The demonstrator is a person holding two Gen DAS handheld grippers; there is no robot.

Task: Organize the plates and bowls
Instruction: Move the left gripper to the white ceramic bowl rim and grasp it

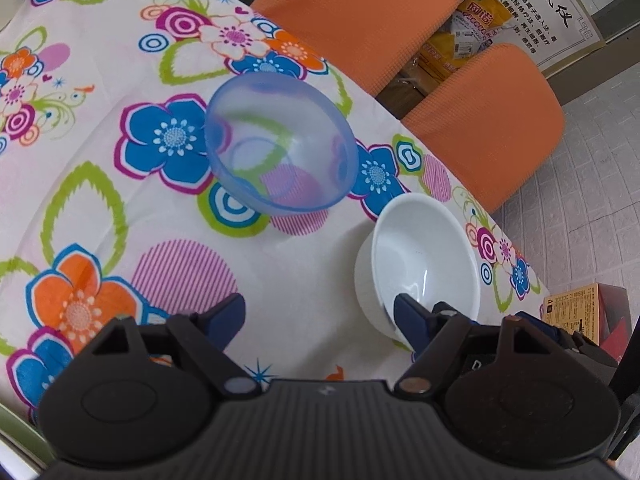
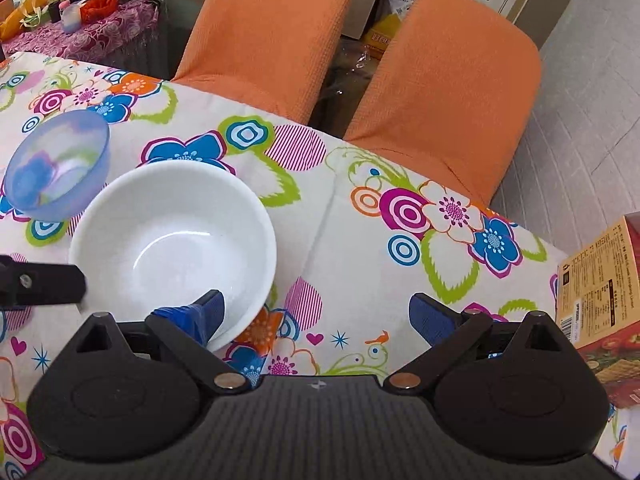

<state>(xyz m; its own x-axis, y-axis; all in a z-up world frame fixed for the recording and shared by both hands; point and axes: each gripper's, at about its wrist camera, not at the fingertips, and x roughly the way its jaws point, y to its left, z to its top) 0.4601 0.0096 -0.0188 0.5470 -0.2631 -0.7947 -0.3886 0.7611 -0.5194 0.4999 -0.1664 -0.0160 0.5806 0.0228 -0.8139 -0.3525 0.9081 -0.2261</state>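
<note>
Two bowls on floral tablecloth (image 1: 120,208), just beside each other: blue bowl (image 1: 280,142), white bowl (image 1: 424,252). I hold left gripper (image 1: 320,316) and right gripper (image 2: 316,314) wide open, both empty. Right's left finger overlaps white bowl's near rim; I'd straddle wall squarely, close gently, then nest

Bright even light, soft shadows, fisheye-bent edges, sharp.

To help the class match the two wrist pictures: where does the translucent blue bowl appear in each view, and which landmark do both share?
Left wrist: the blue bowl sits centre, slightly above middle.
Right wrist: the bowl is at the left edge, mid-height.
Shared landmark: the white bowl beside it.
</note>
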